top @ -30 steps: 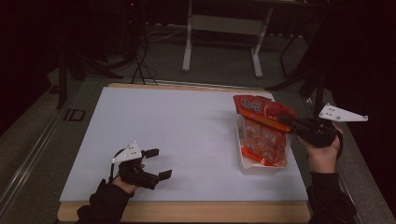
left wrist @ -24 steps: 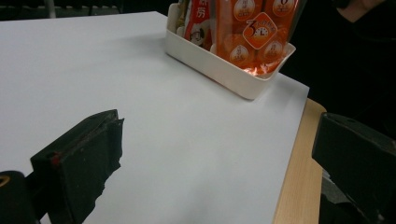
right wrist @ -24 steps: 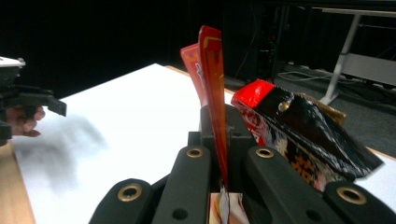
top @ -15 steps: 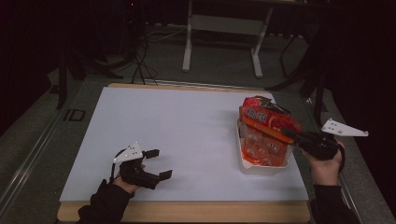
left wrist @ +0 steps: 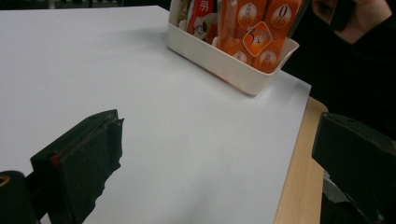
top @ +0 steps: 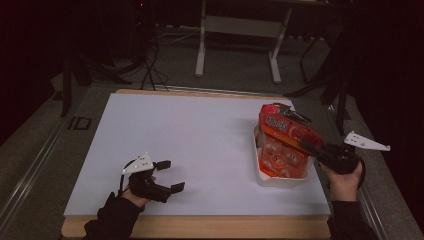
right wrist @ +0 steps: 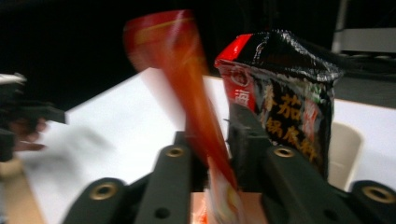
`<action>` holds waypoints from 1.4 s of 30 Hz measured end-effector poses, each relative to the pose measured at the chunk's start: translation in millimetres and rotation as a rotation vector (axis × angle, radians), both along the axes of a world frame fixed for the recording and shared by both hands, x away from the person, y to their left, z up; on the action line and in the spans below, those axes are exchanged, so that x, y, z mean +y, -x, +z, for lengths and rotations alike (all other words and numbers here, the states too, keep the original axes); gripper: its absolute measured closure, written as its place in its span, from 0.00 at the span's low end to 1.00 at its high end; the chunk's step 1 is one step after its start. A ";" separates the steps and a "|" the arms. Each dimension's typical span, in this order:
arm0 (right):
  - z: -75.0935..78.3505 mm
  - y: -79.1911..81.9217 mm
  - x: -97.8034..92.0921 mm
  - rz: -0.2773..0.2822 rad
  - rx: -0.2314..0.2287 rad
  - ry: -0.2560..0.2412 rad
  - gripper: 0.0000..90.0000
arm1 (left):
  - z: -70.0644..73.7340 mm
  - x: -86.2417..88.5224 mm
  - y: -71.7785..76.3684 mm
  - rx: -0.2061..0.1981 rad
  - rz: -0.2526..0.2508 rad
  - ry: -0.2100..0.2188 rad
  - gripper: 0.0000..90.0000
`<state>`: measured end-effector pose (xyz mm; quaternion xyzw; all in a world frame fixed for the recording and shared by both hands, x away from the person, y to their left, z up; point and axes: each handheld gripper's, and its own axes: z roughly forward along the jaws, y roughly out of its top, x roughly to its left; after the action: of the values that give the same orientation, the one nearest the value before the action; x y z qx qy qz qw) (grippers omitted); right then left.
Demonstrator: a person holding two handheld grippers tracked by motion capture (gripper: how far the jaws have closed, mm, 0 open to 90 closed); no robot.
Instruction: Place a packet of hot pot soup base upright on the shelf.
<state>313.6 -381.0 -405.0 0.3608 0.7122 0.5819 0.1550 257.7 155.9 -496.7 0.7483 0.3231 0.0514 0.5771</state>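
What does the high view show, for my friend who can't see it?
The right gripper is shut on an orange packet over a white bin of packets at the right of a white table. The left gripper rests open near the front left.

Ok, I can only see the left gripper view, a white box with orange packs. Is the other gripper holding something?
Observer: Yes. In the right gripper view, the right gripper is shut on an orange-red packet.
Operator: Is it in the box?
Observer: The high view shows it held tilted over the white box.
Operator: Where's my gripper?
Observer: The left gripper is open at the table's near left, holding nothing.
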 end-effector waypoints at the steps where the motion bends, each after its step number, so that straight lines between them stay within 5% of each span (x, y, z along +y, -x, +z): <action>1: 1.8 -0.2 1.5 0.000 -0.004 0.007 0.84 | 0.0 0.2 -0.1 0.000 0.001 0.001 0.02; 11: 24.2 -0.4 6.0 -0.094 -0.052 0.089 0.73 | -1.0 1.2 0.0 0.007 0.001 0.006 0.02; 18: 44.8 8.4 13.4 -0.051 -0.078 -0.004 0.59 | -1.3 0.2 -0.3 0.009 0.002 0.008 0.02; 29: 73.6 30.3 50.7 0.039 -0.155 0.001 0.39 | -2.4 0.7 0.0 0.002 0.003 0.000 0.02; 34: 64.4 34.1 73.9 0.096 -0.126 0.013 0.22 | -2.3 0.4 0.7 -0.005 0.002 -0.003 0.02; 42: 35.8 33.1 99.4 0.159 -0.065 0.014 0.16 | -2.9 1.2 1.6 -0.010 0.002 -0.002 0.02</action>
<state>280.5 -281.6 -369.2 0.2828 0.7371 0.5990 0.1338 256.1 157.2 -499.7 0.7482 0.3209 0.0562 0.5780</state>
